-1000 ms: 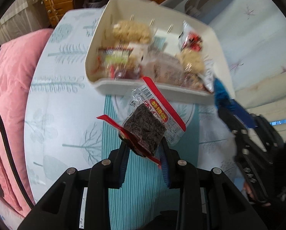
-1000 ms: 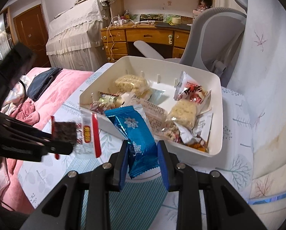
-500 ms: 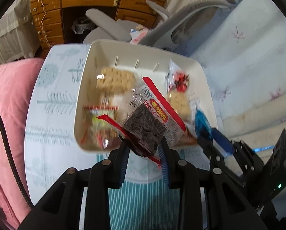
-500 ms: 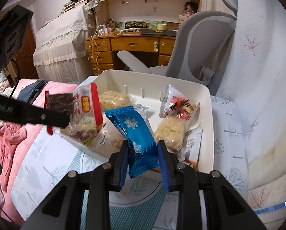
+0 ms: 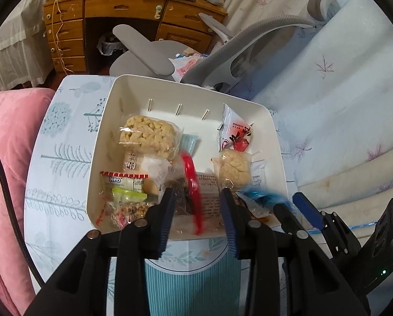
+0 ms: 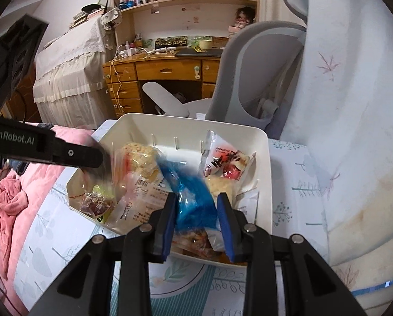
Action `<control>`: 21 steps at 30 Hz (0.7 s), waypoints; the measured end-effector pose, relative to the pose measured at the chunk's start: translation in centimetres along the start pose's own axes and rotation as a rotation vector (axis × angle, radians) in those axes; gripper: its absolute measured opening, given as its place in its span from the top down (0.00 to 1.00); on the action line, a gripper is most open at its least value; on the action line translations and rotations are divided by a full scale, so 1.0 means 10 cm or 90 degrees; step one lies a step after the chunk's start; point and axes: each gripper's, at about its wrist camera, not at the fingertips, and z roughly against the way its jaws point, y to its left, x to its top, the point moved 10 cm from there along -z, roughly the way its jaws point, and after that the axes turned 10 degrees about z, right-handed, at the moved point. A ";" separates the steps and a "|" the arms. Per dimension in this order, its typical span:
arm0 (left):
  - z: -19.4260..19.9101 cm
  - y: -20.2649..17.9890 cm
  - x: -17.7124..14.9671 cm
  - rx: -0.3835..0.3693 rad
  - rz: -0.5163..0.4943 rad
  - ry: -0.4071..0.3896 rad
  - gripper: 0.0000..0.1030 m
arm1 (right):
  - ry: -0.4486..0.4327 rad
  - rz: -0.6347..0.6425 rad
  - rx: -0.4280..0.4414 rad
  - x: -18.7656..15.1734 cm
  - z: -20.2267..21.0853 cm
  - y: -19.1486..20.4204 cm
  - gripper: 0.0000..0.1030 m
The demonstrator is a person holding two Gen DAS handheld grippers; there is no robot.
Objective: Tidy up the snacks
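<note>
A smooth, rounded white plastic bin (image 5: 271, 142) fills mid-frame, heaped with crinkly clear-wrapped puffed-rice bars (image 5: 149, 135). The left gripper (image 5: 197, 210) has just been opening; a blurred red-edged seaweed packet (image 5: 191, 184) sits loose between its parted jaws. The right gripper (image 6: 196, 212) has also been opening, a glossy blue packet (image 6: 193, 197) blurred between its spread pads. Below lies a leaf-printed tablecloth (image 5: 62, 158); a wooden desk (image 6: 167, 69) stands above, and a pink quilt (image 5: 4, 142) lies at left.
</note>
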 end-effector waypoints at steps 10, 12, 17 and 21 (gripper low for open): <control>0.21 0.11 -0.36 0.042 0.041 -0.014 0.34 | 0.016 -0.028 0.017 -0.23 0.26 -0.09 0.34; 0.26 0.16 -0.50 0.053 0.053 -0.012 0.34 | 0.023 -0.043 0.028 -0.32 0.32 -0.10 0.32; 0.38 0.23 -0.97 0.062 0.076 0.000 0.29 | 0.053 -0.081 0.060 -0.63 0.47 -0.05 0.26; 0.51 0.28 -1.38 0.067 0.097 0.000 0.24 | 0.090 -0.103 0.105 -0.93 0.60 0.08 0.23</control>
